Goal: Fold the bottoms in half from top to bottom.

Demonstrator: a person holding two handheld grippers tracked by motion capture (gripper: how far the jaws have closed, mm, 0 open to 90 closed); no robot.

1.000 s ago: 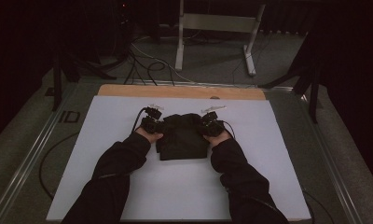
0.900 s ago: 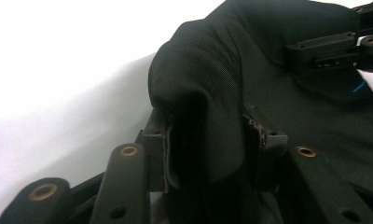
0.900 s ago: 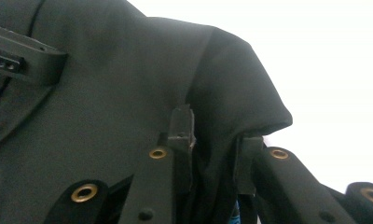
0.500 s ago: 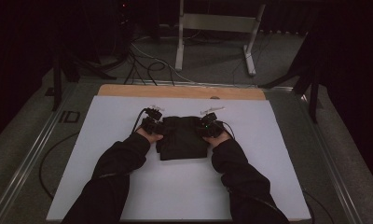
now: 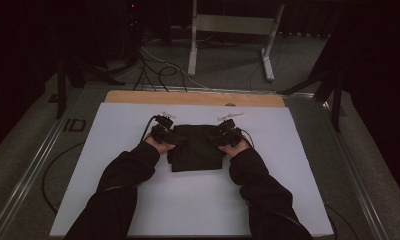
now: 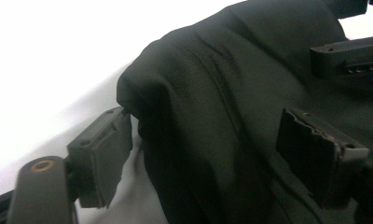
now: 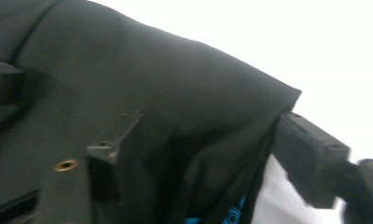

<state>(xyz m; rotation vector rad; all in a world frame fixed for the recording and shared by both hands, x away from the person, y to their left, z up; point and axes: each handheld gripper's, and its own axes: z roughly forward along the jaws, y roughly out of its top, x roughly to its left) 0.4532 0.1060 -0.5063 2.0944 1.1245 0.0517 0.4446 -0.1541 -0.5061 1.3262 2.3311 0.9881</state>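
Two dark-sleeved forearms are stretched forward over the white table (image 5: 138,200), one hand set at each side of a folded black garment (image 5: 195,147) lying mid-table. The left tongs (image 5: 172,136) have just been opening; the cloth's folded edge is straddled by the parted jaws, not pinched. The right tongs (image 5: 219,137) have likewise been opening around the opposite edge. Blue lettering (image 7: 233,215) under a fold is cut off and unreadable.
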